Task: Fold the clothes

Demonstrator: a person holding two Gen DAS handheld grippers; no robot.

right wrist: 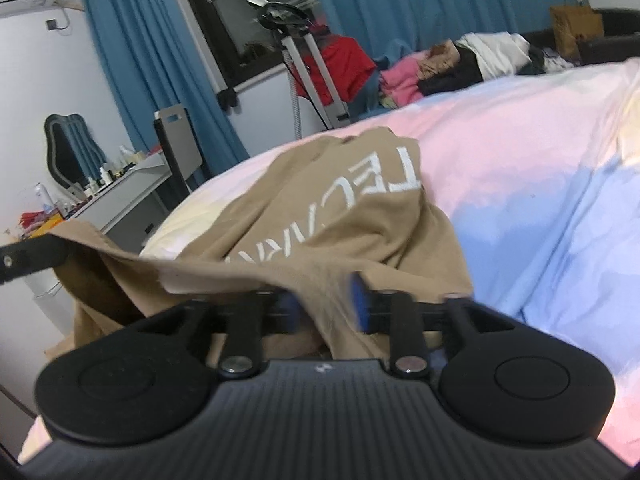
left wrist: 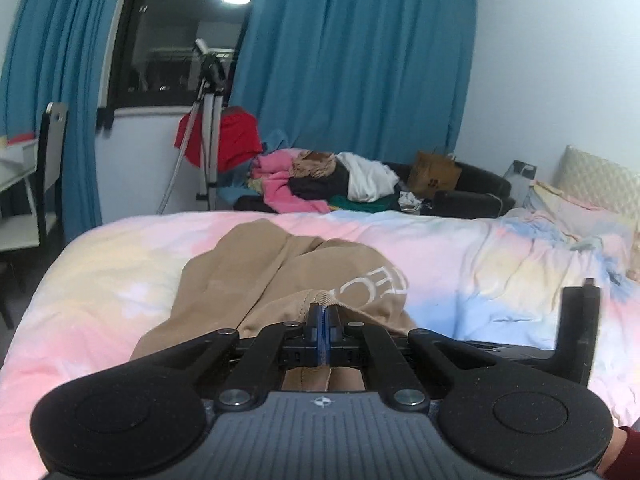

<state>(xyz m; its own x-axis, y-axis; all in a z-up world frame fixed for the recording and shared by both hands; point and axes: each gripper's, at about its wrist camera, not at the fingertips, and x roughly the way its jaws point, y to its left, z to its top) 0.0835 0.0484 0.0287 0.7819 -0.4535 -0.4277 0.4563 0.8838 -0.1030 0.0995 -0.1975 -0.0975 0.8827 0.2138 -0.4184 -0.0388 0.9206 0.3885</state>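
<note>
Your left gripper [left wrist: 322, 316] is pinched tight on the tan shirt's [left wrist: 256, 276] edge at frame center; the right gripper [right wrist: 324, 304] is parted with cloth draped between its fingers. You're mid-grab, shirt bunched on the bed [left wrist: 460, 264], so I'd close the right one before lifting to spread it.

A pastel tie-dye bed [left wrist: 460, 264] carries a crumpled tan shirt [left wrist: 256, 276].

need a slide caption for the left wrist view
Left gripper shut on the edge of a tan printed T-shirt lying on a pastel tie-dye bedspread.
</note>
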